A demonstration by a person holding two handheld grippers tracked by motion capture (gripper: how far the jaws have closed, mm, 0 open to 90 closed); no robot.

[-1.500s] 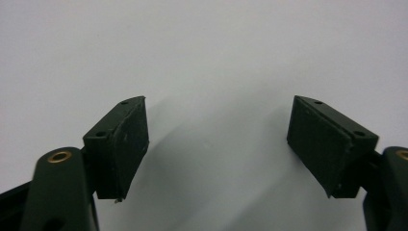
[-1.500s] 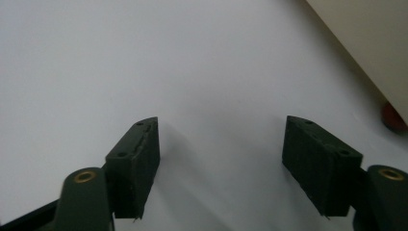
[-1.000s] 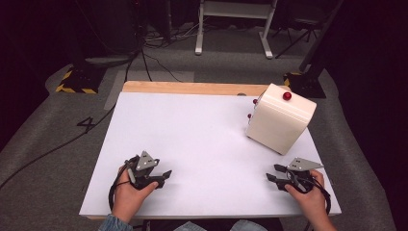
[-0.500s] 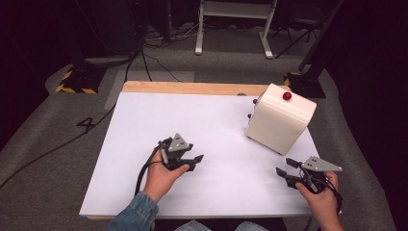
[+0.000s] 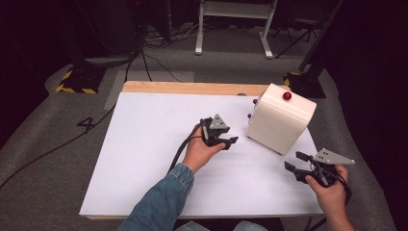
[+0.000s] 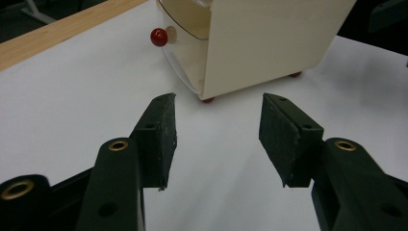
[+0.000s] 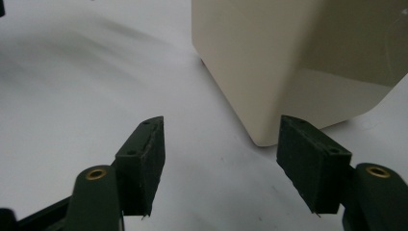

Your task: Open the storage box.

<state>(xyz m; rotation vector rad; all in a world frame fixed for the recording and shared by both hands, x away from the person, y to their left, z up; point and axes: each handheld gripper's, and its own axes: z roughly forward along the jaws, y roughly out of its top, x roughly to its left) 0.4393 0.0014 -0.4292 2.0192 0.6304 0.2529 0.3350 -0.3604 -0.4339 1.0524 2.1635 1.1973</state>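
Note:
A cream box point(image 5: 279, 118) with small red knobs point(image 5: 287, 96) stands at the right of the white table. My left gripper point(image 5: 231, 143) hovers just left of it and points at it, open; its jaws have just been closing, with nothing between them. In the left gripper view the pads point(image 6: 161, 134) frame the box's lower corner point(image 6: 260, 43) and a red knob point(image 6: 159, 36) on its front. My right gripper point(image 5: 292, 160) is near the front right, below the box, also open; its jaws have just been opening and hold nothing. The right gripper view has the box's corner point(image 7: 288, 57) close ahead.
The white tabletop point(image 5: 144, 154) has a wooden strip point(image 5: 192, 87) along its far edge. Grey carpet surrounds the table, with cables point(image 5: 144, 53), a yellow-and-black striped base point(image 5: 77, 86) at the far left and a white stand point(image 5: 231, 29) behind.
My left hand has swept from the front left of the table to the middle, up to the box. The right hand has shifted slightly, and its jaws stand wider.

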